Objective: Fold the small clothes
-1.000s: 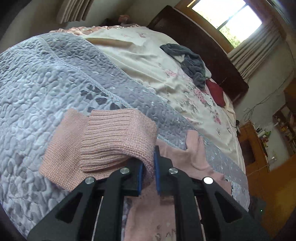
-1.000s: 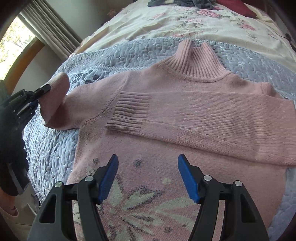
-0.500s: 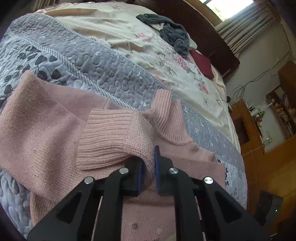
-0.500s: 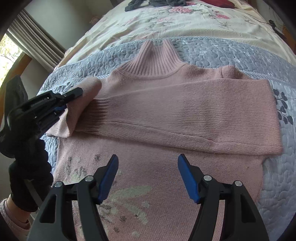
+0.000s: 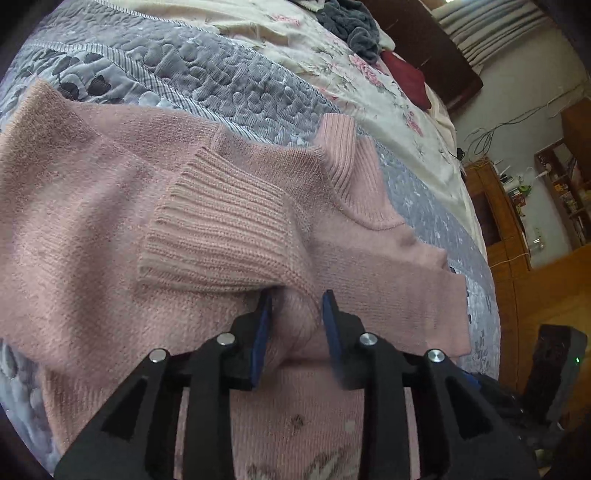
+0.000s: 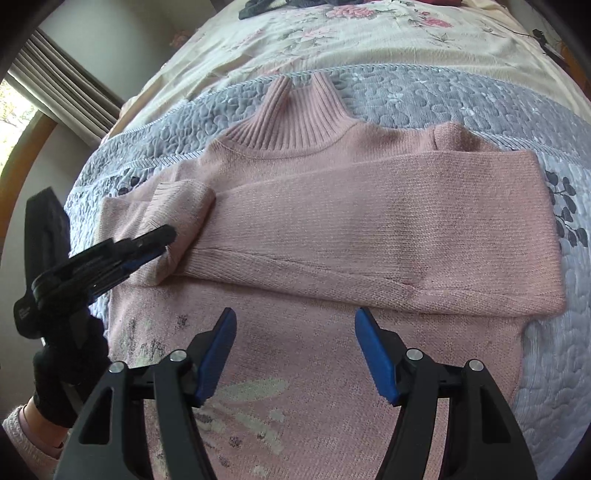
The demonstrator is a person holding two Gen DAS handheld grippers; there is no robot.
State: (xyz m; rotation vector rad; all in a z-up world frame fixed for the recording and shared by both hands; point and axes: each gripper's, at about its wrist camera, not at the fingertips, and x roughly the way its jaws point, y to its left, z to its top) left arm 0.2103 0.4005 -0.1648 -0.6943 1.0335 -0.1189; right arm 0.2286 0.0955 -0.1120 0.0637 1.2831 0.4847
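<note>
A pink knit sweater lies face up on the bed, its ribbed collar pointing away from me. One sleeve is folded flat across the chest. The other sleeve's ribbed cuff is laid over onto the chest at the left. My left gripper sits low on that sleeve with its jaws parted; bunched sleeve knit still lies between the pads. In the right wrist view the left gripper is at the cuff. My right gripper hovers open over the sweater's patterned lower front, holding nothing.
The sweater rests on a grey quilted cover over a floral sheet. Dark grey clothes and a red item lie near the headboard. A gloved hand holds the left gripper. Wooden furniture stands beyond the bed.
My left gripper carried the sleeve cuff inward over the chest and lowered it, then its jaws parted. The right gripper stayed open and drifted slightly over the sweater.
</note>
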